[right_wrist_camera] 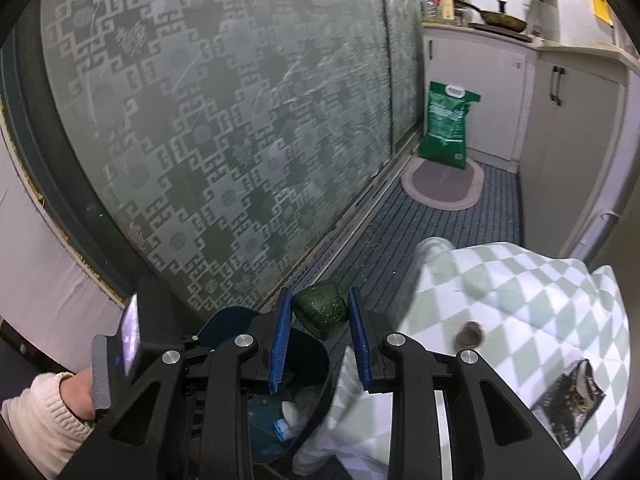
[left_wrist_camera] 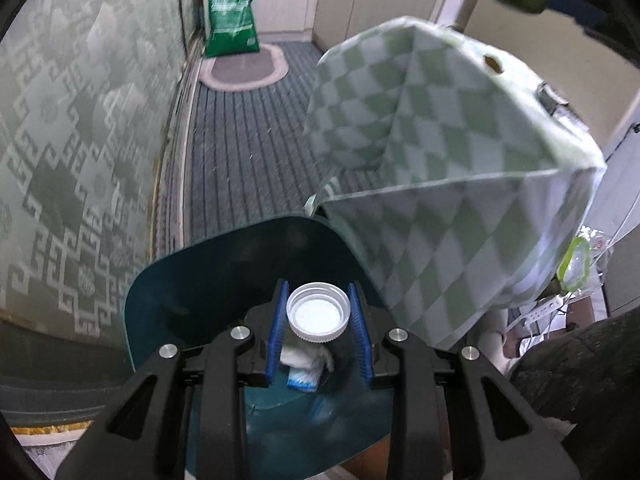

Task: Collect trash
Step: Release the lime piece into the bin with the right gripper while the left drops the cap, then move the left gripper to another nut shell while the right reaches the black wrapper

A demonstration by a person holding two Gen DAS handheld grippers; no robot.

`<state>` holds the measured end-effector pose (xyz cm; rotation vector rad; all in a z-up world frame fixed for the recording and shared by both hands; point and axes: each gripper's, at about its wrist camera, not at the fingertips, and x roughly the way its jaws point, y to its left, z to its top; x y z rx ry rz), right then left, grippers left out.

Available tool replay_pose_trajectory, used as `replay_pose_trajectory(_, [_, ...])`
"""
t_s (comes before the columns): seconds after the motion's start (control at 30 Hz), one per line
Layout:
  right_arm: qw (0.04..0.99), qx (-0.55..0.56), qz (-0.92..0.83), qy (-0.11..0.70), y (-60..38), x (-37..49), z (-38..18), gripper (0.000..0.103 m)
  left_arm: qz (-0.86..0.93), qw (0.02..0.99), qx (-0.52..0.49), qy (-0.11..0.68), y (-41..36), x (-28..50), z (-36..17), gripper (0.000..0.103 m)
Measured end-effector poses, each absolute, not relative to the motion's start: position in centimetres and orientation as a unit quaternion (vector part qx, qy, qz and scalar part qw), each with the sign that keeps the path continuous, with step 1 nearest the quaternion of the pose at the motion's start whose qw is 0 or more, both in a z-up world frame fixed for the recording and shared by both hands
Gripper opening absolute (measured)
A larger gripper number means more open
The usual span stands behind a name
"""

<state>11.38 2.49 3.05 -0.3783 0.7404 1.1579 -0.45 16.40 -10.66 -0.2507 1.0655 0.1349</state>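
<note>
My left gripper (left_wrist_camera: 319, 316) is shut on a white plastic bottle cap (left_wrist_camera: 319, 312), held open side up over a dark teal bin (left_wrist_camera: 168, 304). White crumpled paper and a blue-white wrapper (left_wrist_camera: 304, 376) lie in the bin. My right gripper (right_wrist_camera: 320, 316) is shut on a dark green crumpled lump (right_wrist_camera: 321, 309), held above the same bin (right_wrist_camera: 308, 356), beside the table edge. A brown scrap (right_wrist_camera: 469, 334) and a dark wrapper (right_wrist_camera: 568, 400) lie on the green-checked tablecloth (right_wrist_camera: 520, 292).
The checked table (left_wrist_camera: 440, 140) juts out right of the bin. A patterned glass sliding door (left_wrist_camera: 80, 140) runs along the left. A green sack (left_wrist_camera: 231, 20) stands on an oval mat on the striped carpet. Cabinets (right_wrist_camera: 568, 152) stand behind. The left hand and its device (right_wrist_camera: 116, 356) are beside the right gripper.
</note>
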Motion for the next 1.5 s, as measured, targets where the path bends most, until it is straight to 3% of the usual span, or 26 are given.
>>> replay_pose_trajectory(0.4, [0.707,-0.229,0.540,0.394,5.7,9.0,-1.1,0.028,0.102,0.823,-0.130,0.544,18.9,-1.5,-13.1,0.033])
replay_pose_trajectory(0.6, [0.680,-0.260,0.539,0.423,6.9,7.8,-3.6,0.028,0.118,0.823,-0.132,0.541,19.5,-2.0,-12.8,0.040])
replay_pose_trajectory(0.67, [0.674,-0.267,0.539,0.429,7.1,7.6,-4.2,0.028,0.122,0.824,-0.133,0.537,19.7,-2.0,-12.6,0.048])
replay_pose_trajectory(0.87, [0.659,-0.285,0.539,0.441,7.7,7.0,-5.6,0.028,0.141,0.838,-0.136,0.510,20.3,-2.6,-11.2,0.060])
replay_pose_trajectory(1.4, [0.620,-0.319,0.547,0.463,8.2,5.8,-7.9,0.029,0.188,0.861,-0.154,0.446,22.2,-3.6,-8.4,0.064])
replay_pose_trajectory(1.5, [0.613,-0.325,0.550,0.465,8.1,5.5,-8.2,0.039,0.190,0.869,-0.160,0.428,22.2,-3.7,-7.7,0.064])
